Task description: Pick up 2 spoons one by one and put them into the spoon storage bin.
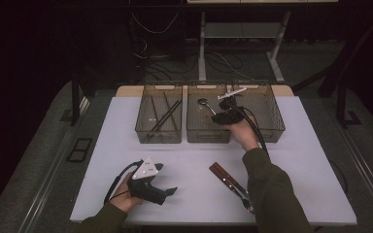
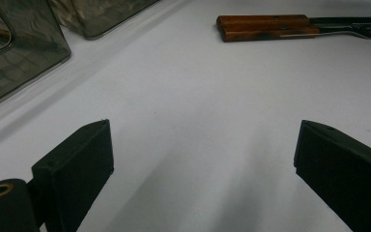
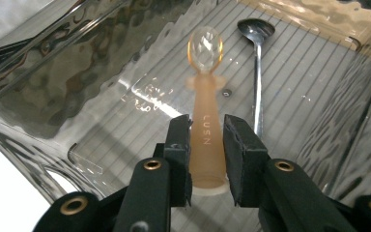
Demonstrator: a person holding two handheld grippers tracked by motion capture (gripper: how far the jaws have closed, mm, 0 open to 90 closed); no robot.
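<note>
Right now the peach spoon [image 3: 206,130] sits between the right tool [image 3: 206,140] pads.

Lab-like recording space: dark room, floor cables [image 1: 150,53], desk frame [image 1: 238,34], white table [image 1: 189,165].

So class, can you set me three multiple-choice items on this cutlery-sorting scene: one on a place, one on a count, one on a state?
1. Where does the silver metal spoon lie?
A. the left-hand bin
B. the middle clear plastic bin
C. the right-hand bin

2. How many clear plastic bins stand on the white table?
A. two
B. five
C. three

3. How do the left gripper jaws stand?
A. wide open, nothing between them
B. shut on a fork
C. shut on a chopstick

Answers: 1 B, the high view shows it in the centre bin; 2 C, three stand side by side at the far edge; 3 A, bare table shows between the jaws.
</note>
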